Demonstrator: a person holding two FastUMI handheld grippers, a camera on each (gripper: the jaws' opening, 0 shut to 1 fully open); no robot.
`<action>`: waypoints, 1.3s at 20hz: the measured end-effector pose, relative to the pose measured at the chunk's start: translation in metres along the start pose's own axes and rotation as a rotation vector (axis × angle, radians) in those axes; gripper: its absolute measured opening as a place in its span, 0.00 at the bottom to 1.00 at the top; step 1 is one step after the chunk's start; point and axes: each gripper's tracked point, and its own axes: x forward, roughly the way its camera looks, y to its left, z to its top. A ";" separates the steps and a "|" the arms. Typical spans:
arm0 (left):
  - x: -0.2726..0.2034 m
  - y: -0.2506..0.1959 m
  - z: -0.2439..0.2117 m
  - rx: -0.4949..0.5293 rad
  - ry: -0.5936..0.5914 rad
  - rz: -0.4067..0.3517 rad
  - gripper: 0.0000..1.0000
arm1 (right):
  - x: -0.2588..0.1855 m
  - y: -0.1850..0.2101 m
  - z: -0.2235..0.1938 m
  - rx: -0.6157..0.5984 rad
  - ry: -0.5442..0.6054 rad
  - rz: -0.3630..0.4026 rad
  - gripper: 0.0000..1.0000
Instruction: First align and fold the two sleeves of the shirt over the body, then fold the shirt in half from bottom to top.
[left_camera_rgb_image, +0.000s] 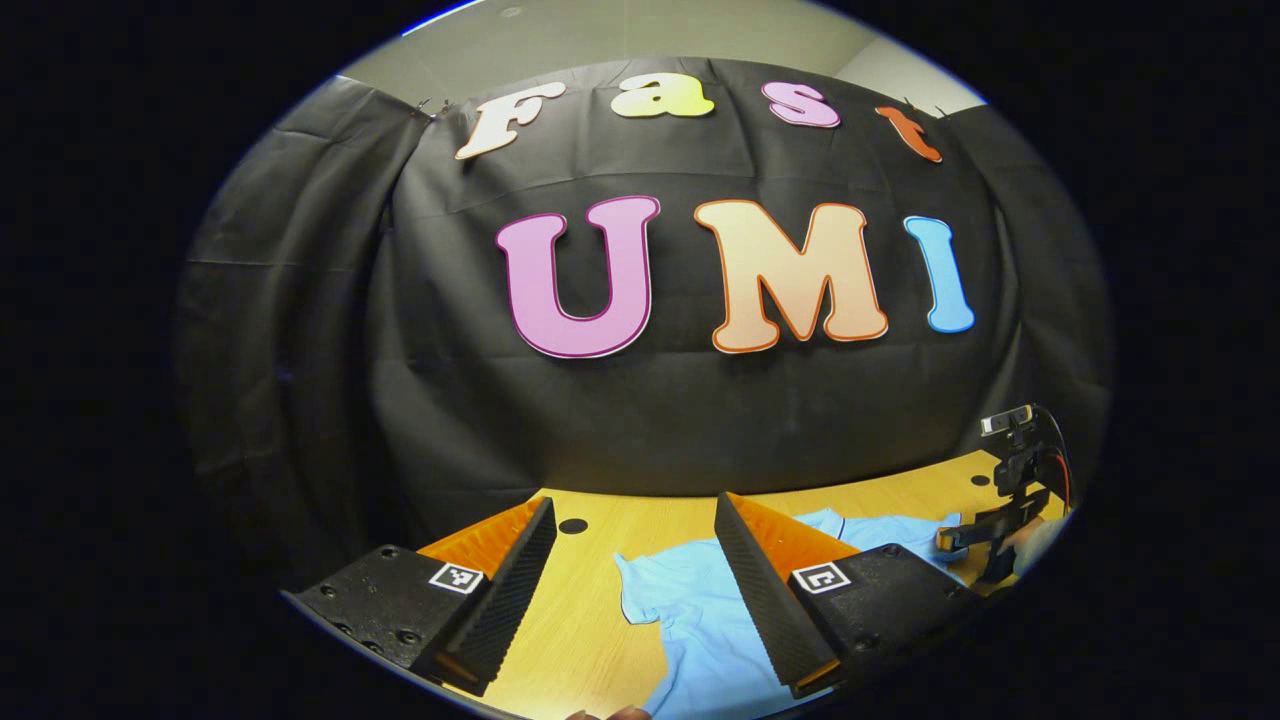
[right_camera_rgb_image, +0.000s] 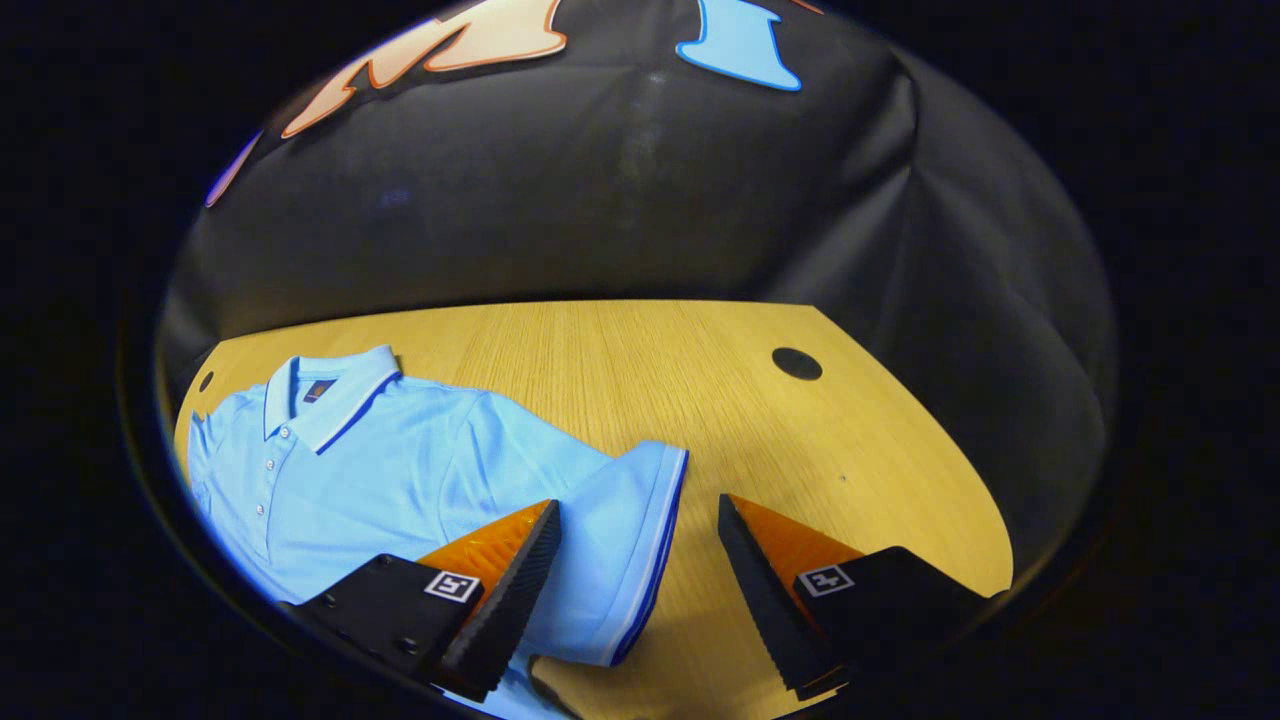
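Polo shirt | soft, light, limp | sleeve best pinched at cuff | left gripper, right gripper jaws spread, nothing held

shirt flat on table

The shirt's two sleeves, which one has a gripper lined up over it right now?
The sleeve with the white-and-dark banded cuff, in the right gripper view: it lies flat between the open right gripper fingers. The other sleeve lies just inside the left gripper.
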 end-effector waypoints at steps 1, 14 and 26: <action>0.000 0.000 0.001 0.004 0.000 0.000 0.95 | 0.003 0.000 0.002 0.013 -0.002 0.001 0.99; -0.001 0.001 -0.004 -0.019 0.007 0.002 0.94 | -0.029 0.049 0.022 0.169 -0.001 0.182 0.03; 0.008 0.006 -0.031 -0.051 0.053 0.011 0.94 | -0.066 0.181 0.035 0.136 -0.033 0.390 0.02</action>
